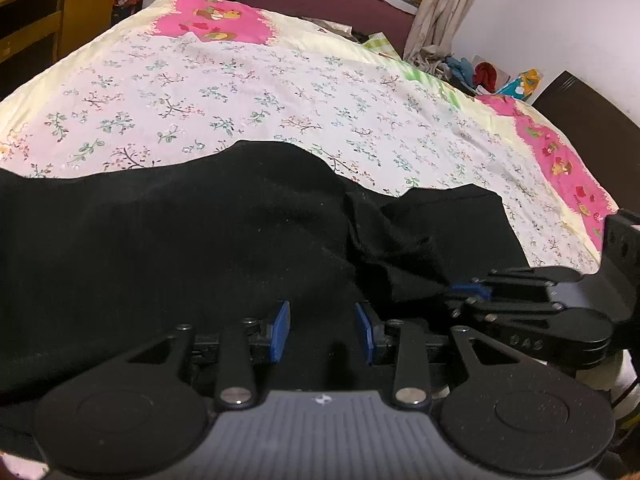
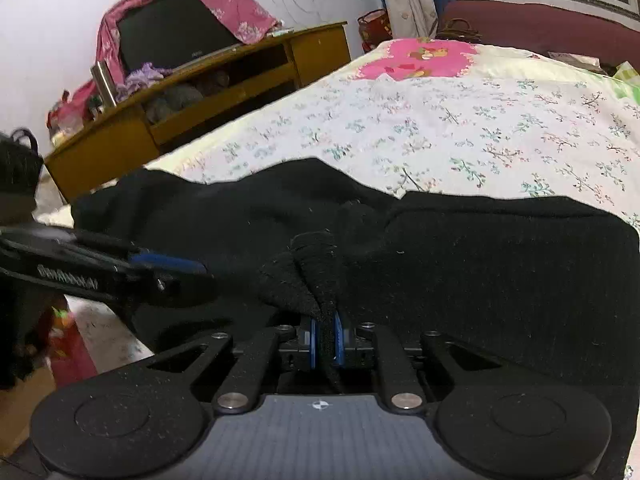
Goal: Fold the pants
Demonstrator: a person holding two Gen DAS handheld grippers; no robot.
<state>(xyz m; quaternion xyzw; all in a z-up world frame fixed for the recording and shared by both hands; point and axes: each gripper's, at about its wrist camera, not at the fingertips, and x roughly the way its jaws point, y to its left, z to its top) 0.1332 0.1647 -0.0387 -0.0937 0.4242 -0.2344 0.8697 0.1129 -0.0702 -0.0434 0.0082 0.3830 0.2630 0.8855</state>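
1. Right wrist view: black pants lie across the floral bed; a bunched fold sits pinched between the right claw pads.
2. Left wrist view: left claw stands partly apart above the pants, gripping nothing.

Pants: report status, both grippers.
Right gripper pinching a bunched fold of black pants. Left gripper open over them. Bedspread ahead clear.

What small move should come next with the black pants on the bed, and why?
Probably lift the right tongs a little and carry the fold across. A bunched ridge of the black pants sits pinched between its blue pads, while the left tongs stand open over flat cloth, gripping nothing.
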